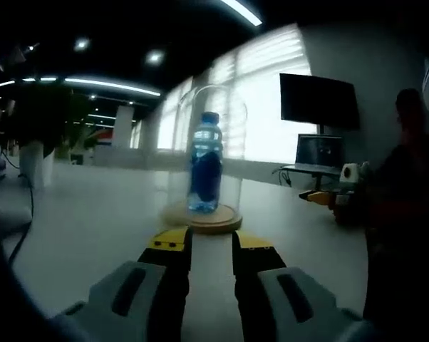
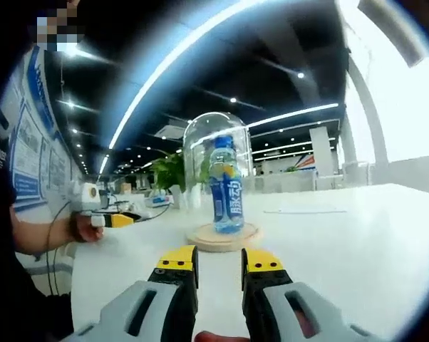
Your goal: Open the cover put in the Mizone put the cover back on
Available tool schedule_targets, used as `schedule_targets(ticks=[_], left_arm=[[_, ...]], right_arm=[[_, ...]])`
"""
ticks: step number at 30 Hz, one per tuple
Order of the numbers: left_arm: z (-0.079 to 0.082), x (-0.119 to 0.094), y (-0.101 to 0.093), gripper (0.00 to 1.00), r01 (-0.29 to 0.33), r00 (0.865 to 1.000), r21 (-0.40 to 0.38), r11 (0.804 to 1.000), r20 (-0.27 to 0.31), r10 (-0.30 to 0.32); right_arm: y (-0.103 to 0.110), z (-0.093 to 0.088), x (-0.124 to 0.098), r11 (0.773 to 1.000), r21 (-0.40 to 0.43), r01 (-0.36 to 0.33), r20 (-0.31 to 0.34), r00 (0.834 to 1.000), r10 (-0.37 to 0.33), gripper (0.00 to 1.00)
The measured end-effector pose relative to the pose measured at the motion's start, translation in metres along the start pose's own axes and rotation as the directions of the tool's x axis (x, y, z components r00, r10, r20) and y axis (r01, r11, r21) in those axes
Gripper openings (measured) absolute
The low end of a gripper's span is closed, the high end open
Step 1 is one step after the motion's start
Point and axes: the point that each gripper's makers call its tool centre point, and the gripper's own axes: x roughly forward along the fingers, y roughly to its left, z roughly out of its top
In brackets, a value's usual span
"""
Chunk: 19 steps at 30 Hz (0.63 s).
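Mizone (image 2: 226, 187) under cover (image 2: 219, 174), beyond tool (image 2: 220, 265)

Both tongs, left (image 1: 212, 241) and right (image 2: 219, 258), parted, holding nothing

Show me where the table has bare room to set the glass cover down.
Bare table stretches right of the wooden base in the right gripper view, and left of it in the left gripper view. The strip between the base and the right tongs is narrow. The side where a person's hand rests is crowded.
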Motion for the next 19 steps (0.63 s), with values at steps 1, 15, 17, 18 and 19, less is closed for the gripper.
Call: schedule_targets(ticks=[1, 15, 17, 18, 19], left_arm=[[0.0, 0.0, 0.0, 0.18, -0.003, 1.0, 0.002, 1.0, 0.001, 0.003], [0.003, -0.002, -0.002, 0.18, -0.01, 1.0, 0.012, 1.0, 0.014, 0.01], [0.003, -0.002, -0.003, 0.18, -0.012, 1.0, 0.015, 1.0, 0.013, 0.012], [0.003, -0.002, -0.003, 0.18, -0.011, 1.0, 0.016, 1.0, 0.013, 0.011], [0.003, -0.002, -0.003, 0.18, -0.01, 1.0, 0.016, 1.0, 0.013, 0.01]], right_arm=[[0.002, -0.001, 0.001, 1.0, -0.006, -0.001, -0.004, 1.0, 0.001, 0.16], [0.011, -0.006, 0.004, 0.997, -0.081, -0.019, -0.038, 0.999, 0.016, 0.16], [0.012, -0.006, 0.004, 0.996, -0.09, -0.019, -0.04, 0.999, 0.015, 0.16], [0.012, -0.006, 0.004, 0.995, -0.096, -0.018, -0.042, 0.999, 0.014, 0.16], [0.012, -0.007, 0.004, 0.995, -0.1, -0.017, -0.044, 0.999, 0.012, 0.16]])
